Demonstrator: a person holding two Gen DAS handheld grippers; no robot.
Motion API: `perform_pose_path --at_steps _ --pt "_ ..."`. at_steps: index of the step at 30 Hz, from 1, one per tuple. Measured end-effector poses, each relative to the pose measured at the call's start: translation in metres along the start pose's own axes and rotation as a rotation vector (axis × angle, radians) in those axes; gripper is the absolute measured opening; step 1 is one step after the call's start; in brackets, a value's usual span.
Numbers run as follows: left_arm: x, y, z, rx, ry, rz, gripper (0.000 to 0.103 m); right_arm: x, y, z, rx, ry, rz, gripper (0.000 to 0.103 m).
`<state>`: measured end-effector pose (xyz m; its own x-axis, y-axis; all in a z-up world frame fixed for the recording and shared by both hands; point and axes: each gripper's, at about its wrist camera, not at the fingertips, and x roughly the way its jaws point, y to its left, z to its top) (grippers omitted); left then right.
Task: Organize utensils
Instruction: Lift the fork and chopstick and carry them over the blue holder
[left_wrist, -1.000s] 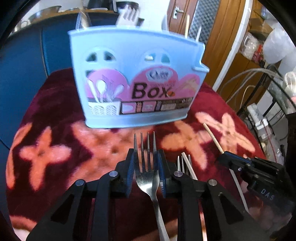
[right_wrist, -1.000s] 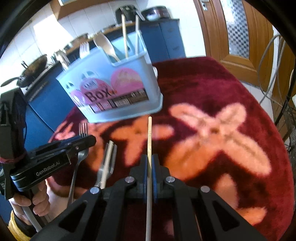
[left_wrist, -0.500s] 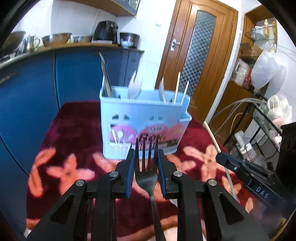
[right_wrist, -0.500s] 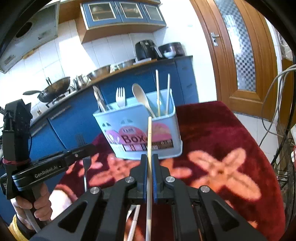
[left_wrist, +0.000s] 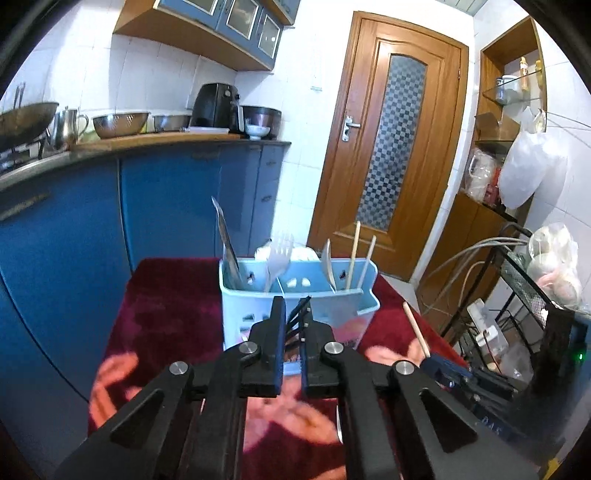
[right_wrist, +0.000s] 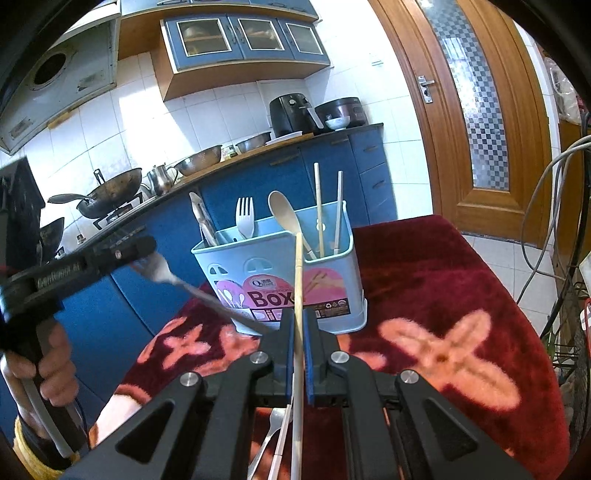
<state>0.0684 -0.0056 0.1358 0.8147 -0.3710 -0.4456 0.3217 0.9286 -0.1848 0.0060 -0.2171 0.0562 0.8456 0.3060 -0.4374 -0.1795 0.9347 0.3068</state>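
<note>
Utensils are split between the two tongs, a blue plastic caddy (right_wrist: 280, 280) and the red flowered cloth (right_wrist: 443, 280) that covers the tabletop. The left tongs (left_wrist: 293, 314) are clenched on a metal fork (left_wrist: 297, 319), whose tines show edge-on between the jaws in the left wrist view; in the right wrist view the fork (right_wrist: 184, 282) is held in the air to the left of the caddy, its handle slanting down toward the caddy's base. The right tongs (right_wrist: 298, 325) are clenched on a wooden chopstick (right_wrist: 298, 280), which points up and forward so that its tip overlaps the caddy's front rim; from the left wrist view the same chopstick (left_wrist: 415, 328) sticks out to the right of the caddy (left_wrist: 295, 295).

The caddy stands upright on the cloth, with a pink label reading "Box" on its front. Inside it stand a dark-handled tool at the left (right_wrist: 203, 223), a white plastic fork (right_wrist: 245, 218), a wooden spoon (right_wrist: 286, 218) and two chopsticks (right_wrist: 317, 206) in the right compartment. On the cloth beneath the right tongs lie more metal utensils (right_wrist: 271, 439), only partly visible. Behind the tabletop are blue kitchen cabinets (right_wrist: 332, 173) and a wooden door (left_wrist: 391, 147).
</note>
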Motion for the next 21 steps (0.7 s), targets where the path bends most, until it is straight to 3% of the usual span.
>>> perform_pose_path --at_steps 7,21 --pt "-0.004 -0.001 0.022 0.011 0.000 -0.009 0.003 0.000 -0.002 0.000 -0.001 -0.007 -0.002 0.006" --pt "-0.044 0.010 0.104 0.070 -0.150 0.147 0.002 -0.001 -0.001 0.002 -0.004 -0.009 -0.001 0.006"
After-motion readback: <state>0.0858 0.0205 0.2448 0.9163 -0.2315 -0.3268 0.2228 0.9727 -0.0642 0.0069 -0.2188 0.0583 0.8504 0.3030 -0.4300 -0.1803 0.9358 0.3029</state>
